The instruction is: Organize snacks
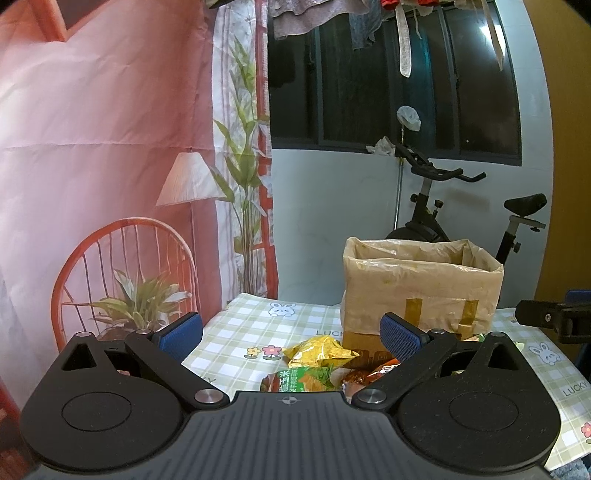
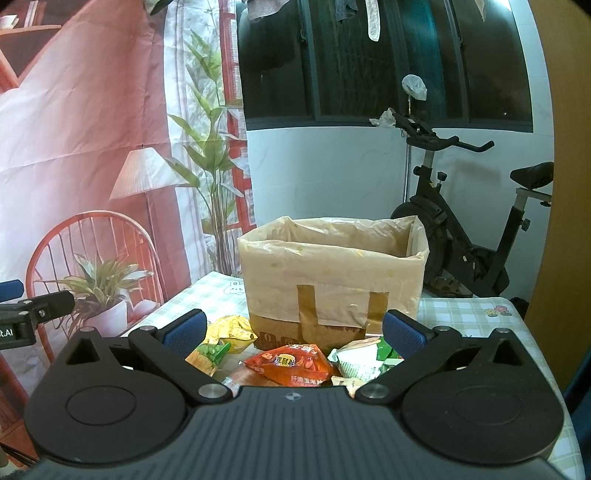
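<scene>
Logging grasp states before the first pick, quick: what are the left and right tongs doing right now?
Left tongs: open, holding nothing, above the snack packets.
Right tongs: open, holding nothing, facing the lined cardboard box.

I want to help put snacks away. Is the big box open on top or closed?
Open. The cardboard box has no lid or flaps over it, and its plastic liner folds over the rim. What lies inside cannot be seen.

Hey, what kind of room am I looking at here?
Probably a lived-in room at home, staged for recording. An exercise bike stands by a dark window with laundry hung above it, and a printed backdrop hangs beside the table of snacks.
</scene>
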### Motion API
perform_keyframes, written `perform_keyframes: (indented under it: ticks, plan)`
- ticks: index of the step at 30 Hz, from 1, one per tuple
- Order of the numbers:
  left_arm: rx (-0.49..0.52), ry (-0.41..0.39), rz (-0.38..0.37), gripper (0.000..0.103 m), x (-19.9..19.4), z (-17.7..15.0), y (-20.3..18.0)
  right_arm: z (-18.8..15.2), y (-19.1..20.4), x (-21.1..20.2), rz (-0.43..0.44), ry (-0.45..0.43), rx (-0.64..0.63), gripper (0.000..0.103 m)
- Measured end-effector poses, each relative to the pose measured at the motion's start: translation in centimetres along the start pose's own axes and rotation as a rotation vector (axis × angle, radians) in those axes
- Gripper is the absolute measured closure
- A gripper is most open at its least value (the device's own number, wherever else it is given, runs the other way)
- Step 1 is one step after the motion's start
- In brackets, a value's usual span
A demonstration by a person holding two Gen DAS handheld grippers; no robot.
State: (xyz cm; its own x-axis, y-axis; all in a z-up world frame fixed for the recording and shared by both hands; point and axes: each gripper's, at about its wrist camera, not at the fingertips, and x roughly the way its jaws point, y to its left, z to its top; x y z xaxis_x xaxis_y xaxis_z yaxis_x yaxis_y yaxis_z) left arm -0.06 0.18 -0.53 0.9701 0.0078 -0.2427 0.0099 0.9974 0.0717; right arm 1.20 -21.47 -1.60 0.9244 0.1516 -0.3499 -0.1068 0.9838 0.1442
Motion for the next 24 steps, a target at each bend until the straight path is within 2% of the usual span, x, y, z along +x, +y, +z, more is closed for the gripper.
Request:
perform_keyframes:
  ticks: [4, 11, 15, 17, 21, 24]
  plan:
    - [-0.014, -0.014, -0.004, 0.0, 0.0, 0.0, 0.1, 0.0, 0.0, 0.0, 0.0, 0.0, 0.0, 0.0]
    - [-0.028, 0.041, -0.008, 0.0, 0.7, 0.1, 0.6, -0.1, -0.1, 0.1, 0.007, -0.011, 0.006, 0.0]
    - [-0.05, 0.043, -0.028, 0.001, 2.6, 0.4, 1.7, -0.4, -0.5, 0.3, 0.038, -0.06, 0.025, 0.0]
    - [-0.061, 0.035, -0.029, 0.001, 3.8, 0.3, 2.4, -0.8, -0.7, 0.6, 0.047, -0.112, 0.029, 0.0]
    - [-0.115, 0.054, -0.009, 0.001, 6.5, -0.5, 3.2, -1.6, -1.2, 2.2, -0.004, -0.174, -0.003, 0.0]
    - [-0.152, 0.091, -0.006, 0.002, 8.4, -1.7, 3.5, -2.6, -1.9, 4.0, -0.036, -0.187, 0.005, 0.0]
